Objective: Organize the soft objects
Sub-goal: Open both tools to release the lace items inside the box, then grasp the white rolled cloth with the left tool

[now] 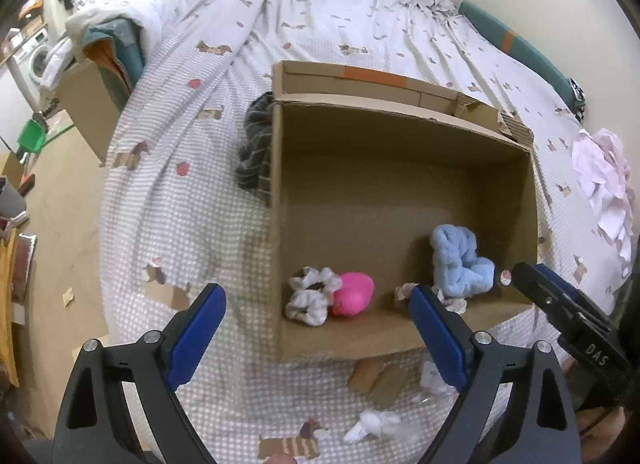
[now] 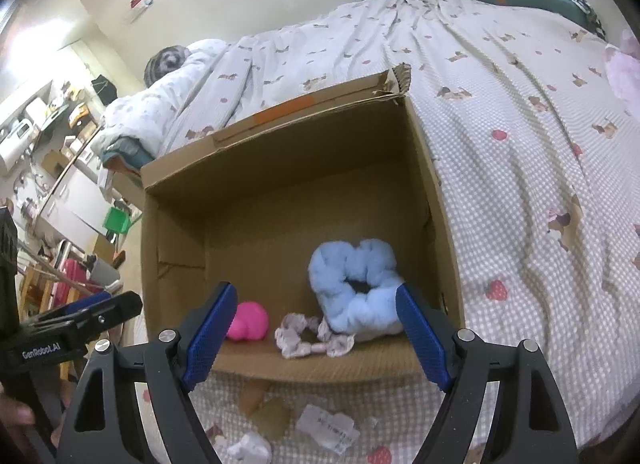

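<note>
Both grippers hang wide and empty, left gripper (image 1: 316,328) and right gripper (image 2: 316,334), above the cardboard box (image 1: 400,136). Inside sit the white scrunchie (image 1: 310,300), pink toy (image 1: 354,294), patterned scrunchie (image 2: 314,334) and blue scrunchie (image 2: 356,284). Further out, a striped cloth (image 1: 254,148) and pink fabric (image 1: 604,184) wait on the bed (image 1: 192,224).

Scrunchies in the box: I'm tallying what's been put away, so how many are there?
3: a white one beside the pink toy, a small floral one at the near wall, and a big blue one. None looks hidden.
</note>
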The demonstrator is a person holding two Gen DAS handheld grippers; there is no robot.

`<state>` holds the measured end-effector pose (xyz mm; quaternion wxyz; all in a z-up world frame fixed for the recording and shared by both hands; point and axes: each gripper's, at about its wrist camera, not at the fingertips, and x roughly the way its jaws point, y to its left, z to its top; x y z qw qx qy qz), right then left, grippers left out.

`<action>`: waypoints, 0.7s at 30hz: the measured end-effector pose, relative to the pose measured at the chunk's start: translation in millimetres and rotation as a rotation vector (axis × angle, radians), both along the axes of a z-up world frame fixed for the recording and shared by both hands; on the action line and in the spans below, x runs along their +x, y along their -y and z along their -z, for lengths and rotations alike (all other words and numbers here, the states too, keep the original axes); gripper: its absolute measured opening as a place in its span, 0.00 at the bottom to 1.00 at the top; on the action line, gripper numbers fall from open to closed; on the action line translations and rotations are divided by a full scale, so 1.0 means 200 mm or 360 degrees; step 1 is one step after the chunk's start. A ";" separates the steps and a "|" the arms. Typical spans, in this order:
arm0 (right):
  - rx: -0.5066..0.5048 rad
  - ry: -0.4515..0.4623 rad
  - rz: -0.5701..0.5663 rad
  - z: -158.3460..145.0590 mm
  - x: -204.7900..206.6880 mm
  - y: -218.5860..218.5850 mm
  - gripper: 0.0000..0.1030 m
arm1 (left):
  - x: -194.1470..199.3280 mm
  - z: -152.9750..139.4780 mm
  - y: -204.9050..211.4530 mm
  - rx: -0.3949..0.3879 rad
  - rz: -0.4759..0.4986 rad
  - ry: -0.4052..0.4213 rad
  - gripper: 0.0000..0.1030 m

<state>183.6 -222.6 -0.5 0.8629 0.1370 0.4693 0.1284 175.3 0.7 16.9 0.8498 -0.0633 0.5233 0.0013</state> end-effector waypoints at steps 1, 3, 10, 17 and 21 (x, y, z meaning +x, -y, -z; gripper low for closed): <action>-0.0012 0.0009 -0.0005 -0.01 -0.02 -0.01 0.84 | -0.02 0.00 -0.01 0.0007 -0.0006 0.0003 0.89; -0.0021 0.0024 -0.0020 -0.03 -0.05 -0.02 0.84 | -0.06 0.00 -0.02 0.0016 -0.0018 0.0004 0.89; -0.0054 0.0021 -0.0089 -0.05 -0.15 -0.05 0.84 | -0.20 0.00 -0.07 0.0049 -0.0047 0.0005 0.89; -0.0081 -0.0023 -0.0119 -0.04 -0.24 -0.04 0.84 | -0.32 0.00 -0.06 0.0089 -0.0049 0.0016 0.89; -0.0091 -0.0078 -0.0128 0.00 -0.29 0.00 0.84 | -0.37 0.04 -0.07 0.0059 -0.0072 0.0008 0.89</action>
